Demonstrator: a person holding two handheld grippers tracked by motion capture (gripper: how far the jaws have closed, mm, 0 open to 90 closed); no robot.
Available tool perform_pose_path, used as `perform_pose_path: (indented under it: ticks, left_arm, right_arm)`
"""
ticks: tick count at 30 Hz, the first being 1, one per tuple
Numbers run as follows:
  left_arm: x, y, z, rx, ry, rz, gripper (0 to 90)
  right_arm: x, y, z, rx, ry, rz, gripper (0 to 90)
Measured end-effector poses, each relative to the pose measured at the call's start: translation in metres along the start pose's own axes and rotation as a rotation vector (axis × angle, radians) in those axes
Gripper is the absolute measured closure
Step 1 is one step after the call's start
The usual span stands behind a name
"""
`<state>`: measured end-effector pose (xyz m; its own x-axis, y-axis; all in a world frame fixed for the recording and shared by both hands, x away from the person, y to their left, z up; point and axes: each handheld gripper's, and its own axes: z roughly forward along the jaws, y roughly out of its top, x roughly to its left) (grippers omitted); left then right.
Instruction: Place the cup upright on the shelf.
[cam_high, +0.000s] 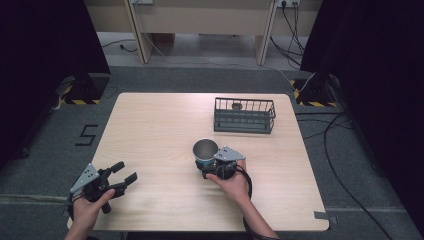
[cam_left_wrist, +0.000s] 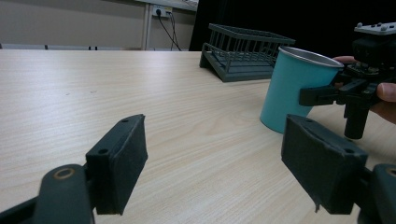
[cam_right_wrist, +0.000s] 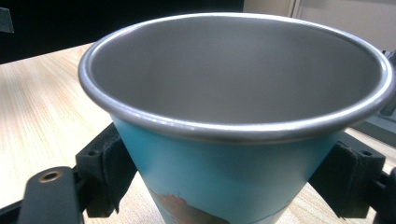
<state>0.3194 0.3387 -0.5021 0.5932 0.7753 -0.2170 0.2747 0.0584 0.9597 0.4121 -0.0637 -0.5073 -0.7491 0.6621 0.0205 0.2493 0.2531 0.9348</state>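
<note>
Risk, judged from the frames: the cup (cam_right_wrist: 233, 154) tapers toward its base and the right gripper (cam_high: 216, 163) pinches it on the smooth blue wall below the metal rim; a cone held by two pads could slide upward out of the jaws' bite or drop through if the squeeze eases; a fast swing toward the wire basket (cam_high: 244, 115) could rotate it about the pad line and tip it. In the left gripper view the cup (cam_left_wrist: 295, 88) looks tilted, its base seemingly just off or barely on the table (cam_high: 160, 135); cannot tell which; if dragged, the base edge could catch.

Jaw state: right jaws closed on the cup, one pad at each side of the wall, cup squarely between them, mouth open and empty; left gripper (cam_high: 124, 179) jaws spread wide, nothing between them, bare tabletop ahead.

Pose: right hand (cam_high: 231, 184) comes in low behind its gripper, jaws pointing away from the person; left hand (cam_high: 89, 207) rests at the near left table edge, jaws angled toward the cup, well apart from it; basket lies beyond the right jaws, not touching.
</note>
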Motion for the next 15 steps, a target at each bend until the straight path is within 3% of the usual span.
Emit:
perform_pose_path:
  ticks: [15]
  left_arm:
    - [-0.0005, 0.0001, -0.0001, -0.001, -0.003, 0.001, 21.8]
  right_arm:
    - [0.0003, 0.0029, -0.0037, -0.015, -0.003, 0.012, 18.0]
